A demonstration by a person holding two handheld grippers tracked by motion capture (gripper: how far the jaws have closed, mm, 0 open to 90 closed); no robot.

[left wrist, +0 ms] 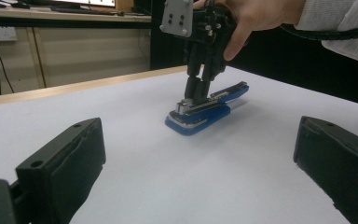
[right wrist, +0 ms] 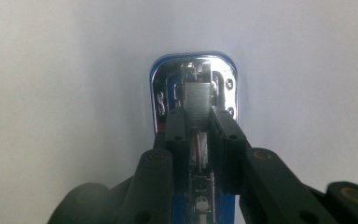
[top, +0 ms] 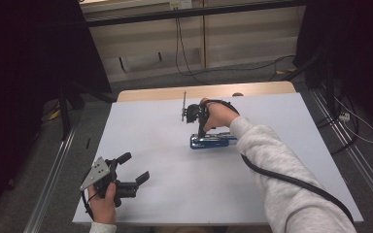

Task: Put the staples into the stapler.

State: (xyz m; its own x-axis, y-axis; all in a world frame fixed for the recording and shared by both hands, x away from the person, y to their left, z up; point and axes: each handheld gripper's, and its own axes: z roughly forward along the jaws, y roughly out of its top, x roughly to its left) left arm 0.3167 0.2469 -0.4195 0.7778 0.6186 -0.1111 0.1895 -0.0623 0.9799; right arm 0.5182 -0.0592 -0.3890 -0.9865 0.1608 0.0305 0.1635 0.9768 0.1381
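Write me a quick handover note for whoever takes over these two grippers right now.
Right gripper: points down, jaws closed narrowly around the metal staple strip inside the opened blue stapler, mid-table.
Left gripper: open, holds nothing, near the table's front left edge, away from the stapler.
Done: stapler lies open, strip is at its magazine channel.
Left: seems the strip must be seated or released, then the stapler closed. Whether it is fully seated is unclear.

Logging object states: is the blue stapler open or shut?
Open: the stapler's blue top is swung back, and its metal staple channel lies exposed.
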